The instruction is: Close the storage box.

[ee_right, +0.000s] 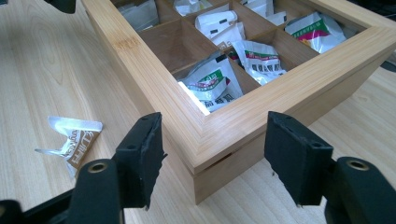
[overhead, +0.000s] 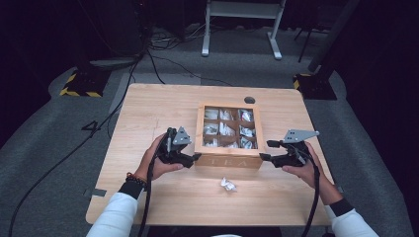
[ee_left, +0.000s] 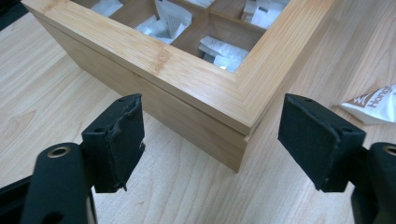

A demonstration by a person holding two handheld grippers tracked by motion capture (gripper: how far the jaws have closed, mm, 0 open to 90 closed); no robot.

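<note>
The tea box (overhead: 229, 134) sat at mid-frame in the high view on the surface (overhead: 148, 113), its front edge running left to right, a corner facing each side. The left hand-held gripper (overhead: 193, 158) stood at the lower-left corner, the right hand-held gripper (overhead: 266, 150) at the lower-right, equally near. A loose sachet (overhead: 228, 184) lay below. In the left gripper view, jaws spread wide straddled the corner, untouched. In the right gripper view, same story: wide jaws flanked the corner, bare wood around.
</note>
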